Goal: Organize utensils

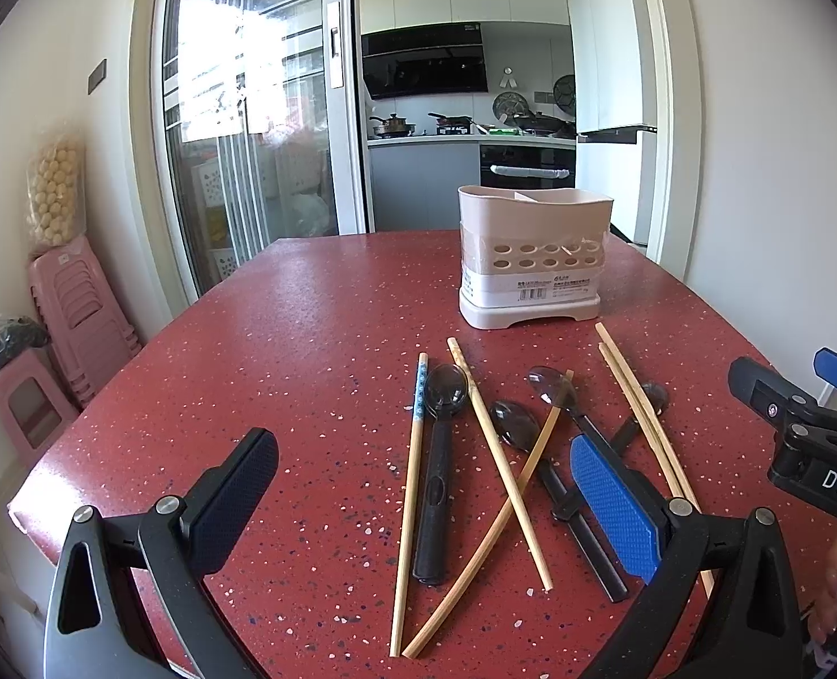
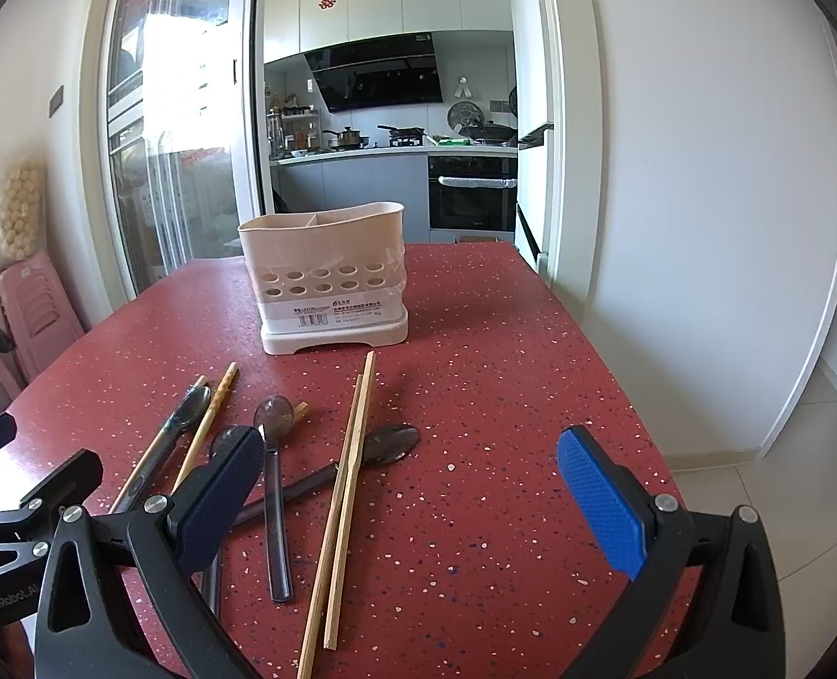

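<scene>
Both hand-held grippers hung wide apart over the near edge of the red table (image 1: 305,339), nothing clamped in either one. Left hand-held gripper (image 1: 424,503) sat right over the messy pile: the blue-patterned chopstick (image 1: 413,486) and the black spoon (image 1: 438,486) lay between its pads, running mostly away from the camera toward the holder, so their long axis roughly matched the way the fingers pointed. I'd guess that one was nearer the first pick, though the fingers would need turning to close across a handle.

Right hand-held gripper (image 2: 410,503) had mostly bare table between its pads, with the paired bamboo chopsticks (image 2: 345,486) lying lengthwise just left of centre and another spoon (image 2: 387,444) poking out under them.

Beige utensil holder (image 1: 533,260) stood upright further back, well apart from everything, looking empty.

Left view showed two chopsticks crossing in an X; the right view hid that behind its own dark pad, but showed the divider inside the holder (image 2: 322,277) better.
</scene>
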Demonstrator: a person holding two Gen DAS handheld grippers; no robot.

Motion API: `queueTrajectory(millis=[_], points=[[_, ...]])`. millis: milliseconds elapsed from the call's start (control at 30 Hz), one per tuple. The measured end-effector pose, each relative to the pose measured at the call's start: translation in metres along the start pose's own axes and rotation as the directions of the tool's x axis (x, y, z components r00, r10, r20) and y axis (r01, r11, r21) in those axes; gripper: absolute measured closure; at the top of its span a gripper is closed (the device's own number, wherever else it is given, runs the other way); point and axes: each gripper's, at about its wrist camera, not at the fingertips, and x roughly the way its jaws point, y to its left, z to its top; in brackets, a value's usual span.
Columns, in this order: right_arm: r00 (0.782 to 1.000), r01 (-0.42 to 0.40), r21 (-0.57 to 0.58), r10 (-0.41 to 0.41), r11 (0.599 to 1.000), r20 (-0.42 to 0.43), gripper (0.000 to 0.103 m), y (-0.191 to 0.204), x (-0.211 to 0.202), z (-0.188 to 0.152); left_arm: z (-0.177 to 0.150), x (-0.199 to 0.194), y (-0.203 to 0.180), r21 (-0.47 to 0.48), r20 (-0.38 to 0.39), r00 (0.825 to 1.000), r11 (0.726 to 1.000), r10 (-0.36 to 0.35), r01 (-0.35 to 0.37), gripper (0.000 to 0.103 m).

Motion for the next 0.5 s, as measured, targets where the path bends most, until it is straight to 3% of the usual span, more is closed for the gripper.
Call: queueTrajectory(millis=[500], points=[[1.0,-0.004,-0.003,0.004,1.0,0.008,0.0,-0.0004,-0.0016,0.0003,0.0009,-0.0021,0.0015,-0.007,0.002,1.0,1.0,0.001,-0.001,0.0]])
